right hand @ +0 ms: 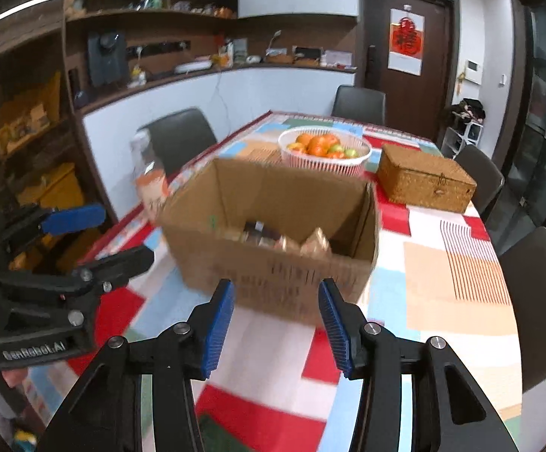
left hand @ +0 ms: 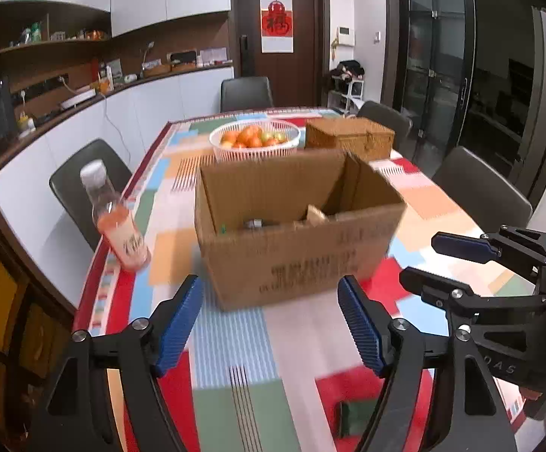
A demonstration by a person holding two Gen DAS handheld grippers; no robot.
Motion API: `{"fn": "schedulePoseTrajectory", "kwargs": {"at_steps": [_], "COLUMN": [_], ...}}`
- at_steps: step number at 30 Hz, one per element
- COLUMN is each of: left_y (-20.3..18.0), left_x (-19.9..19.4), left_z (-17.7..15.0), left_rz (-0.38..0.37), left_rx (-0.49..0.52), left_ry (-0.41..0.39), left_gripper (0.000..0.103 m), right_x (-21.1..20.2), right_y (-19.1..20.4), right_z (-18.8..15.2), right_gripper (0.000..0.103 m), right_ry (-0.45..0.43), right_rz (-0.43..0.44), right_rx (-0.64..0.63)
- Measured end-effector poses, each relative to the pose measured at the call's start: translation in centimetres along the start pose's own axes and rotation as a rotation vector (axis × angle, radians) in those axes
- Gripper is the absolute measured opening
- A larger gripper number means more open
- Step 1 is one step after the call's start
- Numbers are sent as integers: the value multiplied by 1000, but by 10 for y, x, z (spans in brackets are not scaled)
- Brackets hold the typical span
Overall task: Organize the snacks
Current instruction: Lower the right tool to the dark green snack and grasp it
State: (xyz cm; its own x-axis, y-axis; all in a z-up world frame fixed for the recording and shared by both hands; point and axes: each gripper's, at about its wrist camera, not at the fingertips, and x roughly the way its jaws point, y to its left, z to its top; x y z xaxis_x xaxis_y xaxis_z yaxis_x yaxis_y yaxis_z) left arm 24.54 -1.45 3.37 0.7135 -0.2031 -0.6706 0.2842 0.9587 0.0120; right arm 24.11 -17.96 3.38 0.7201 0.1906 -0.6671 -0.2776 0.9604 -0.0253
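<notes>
An open cardboard box [left hand: 295,241] [right hand: 273,241] stands in the middle of the colourful tablecloth, with several snack packets [right hand: 273,239] low inside it. My left gripper [left hand: 271,303] hovers open in front of the box's near wall, nothing between its blue pads. My right gripper [right hand: 276,307] is also open and empty, just short of the same wall. In the left wrist view the right gripper [left hand: 420,260] shows at the right edge. In the right wrist view the left gripper [right hand: 122,233] shows at the left. A bottle of orange drink [left hand: 116,218] [right hand: 148,180] stands left of the box near the table edge.
Behind the box sit a white basket of fruit [left hand: 254,139] [right hand: 324,148] and a woven lidded box [left hand: 350,137] [right hand: 425,179]. Dark chairs [left hand: 480,192] [right hand: 536,293] line the table sides. A small green packet [left hand: 354,418] lies on the cloth below my left gripper.
</notes>
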Motion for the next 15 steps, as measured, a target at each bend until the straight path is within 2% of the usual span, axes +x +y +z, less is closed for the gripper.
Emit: {"fn": "schedulePoseTrajectory", "kwargs": {"at_steps": [6, 11, 15], "left_y": [-11, -13, -15], "left_x": [1, 11, 13], "left_z": [-45, -73, -93], "left_rz": [-8, -17, 3], "left_rx": [10, -25, -9], "left_ry": [94, 174, 221], "left_gripper": [75, 75, 75], "right_x": [-1, 7, 15], "right_y": [16, 21, 29], "right_z": [-40, -68, -88], "right_gripper": [47, 47, 47], "right_ry": [73, 147, 210], "right_rz": [3, 52, 87], "right_rx": [-90, -71, -82]}}
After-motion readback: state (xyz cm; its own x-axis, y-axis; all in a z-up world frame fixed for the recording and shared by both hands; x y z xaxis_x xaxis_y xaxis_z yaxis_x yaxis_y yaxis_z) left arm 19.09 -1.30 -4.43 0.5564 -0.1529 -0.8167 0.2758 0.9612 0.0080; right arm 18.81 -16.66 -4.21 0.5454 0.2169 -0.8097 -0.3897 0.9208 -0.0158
